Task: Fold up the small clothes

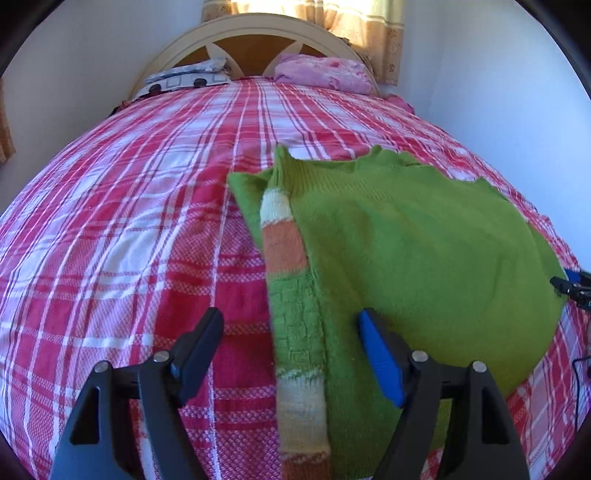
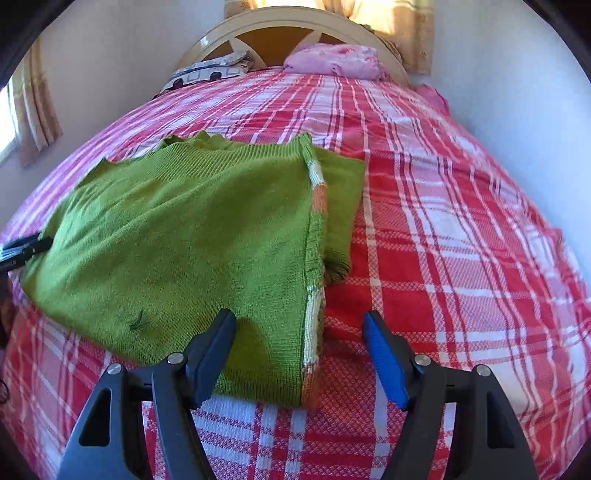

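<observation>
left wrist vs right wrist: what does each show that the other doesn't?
Left wrist only: the left hand-held gripper, open, astride the green sweater's striped edge; the other gripper's tip past the sweater's right edge.

Right wrist only: the right hand-held gripper, open, over the sweater's near corner; a dark thread mark on the knit; a window at far left.

Both: the sweater on the red plaid bedspread, the cream headboard, the pink bundle, the patterned pillow, the curtains.
</observation>
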Available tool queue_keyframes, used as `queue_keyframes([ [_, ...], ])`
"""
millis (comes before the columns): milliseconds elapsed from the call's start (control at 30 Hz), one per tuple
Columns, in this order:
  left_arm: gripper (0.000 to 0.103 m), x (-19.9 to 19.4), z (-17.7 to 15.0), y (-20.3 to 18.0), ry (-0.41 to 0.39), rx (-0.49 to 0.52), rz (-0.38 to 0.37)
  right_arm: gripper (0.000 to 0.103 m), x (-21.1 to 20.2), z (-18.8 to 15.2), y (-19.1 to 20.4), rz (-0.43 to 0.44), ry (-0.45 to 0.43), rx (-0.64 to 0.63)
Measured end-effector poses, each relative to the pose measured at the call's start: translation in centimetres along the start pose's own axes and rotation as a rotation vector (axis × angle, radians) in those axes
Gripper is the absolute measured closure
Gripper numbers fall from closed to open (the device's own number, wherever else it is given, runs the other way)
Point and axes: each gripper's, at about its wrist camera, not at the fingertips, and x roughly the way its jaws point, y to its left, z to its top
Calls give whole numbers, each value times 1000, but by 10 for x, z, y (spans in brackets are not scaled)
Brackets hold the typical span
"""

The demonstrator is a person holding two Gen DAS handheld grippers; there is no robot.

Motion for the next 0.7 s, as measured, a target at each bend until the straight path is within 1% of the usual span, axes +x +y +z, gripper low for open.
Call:
queue_keyframes([
  [33, 24, -1, -2, -2, 5, 6, 9, 32, -1, 1, -2, 2, 3, 16],
  [100, 24, -3, -8, -5, 19, 24, 17, 32, -7, 2, 2, -16, -7, 2],
  [200, 24, -8, -13, -2, 18, 13, -2, 32, -13, -2, 11, -15, -3, -40],
  [300, 24, -17, -13, 4, -16, -13, -33, 32, -25, -4, 20, -36, -31, -65],
  [400, 24, -25, -8, 14, -43, -51, -62, 32, -42, 0, 38, -9, -77, -94],
  [500, 24, -25, -1, 25, -47, -94, -74, 32, -54, 6, 66, 25, -115, -153],
  [567, 24, -21, 6, 35, -39, -133, -96, 32, -55, 8, 91, 58, -115, -196],
  [600, 24, -19, 9, 38, -37, -145, -105, 32, -53, 8, 109, 74, -110, -237],
  [700, 24, -5, 21, 51, -17, -202, -156, 32, -48, 5, 152, 88, -112, -342],
])
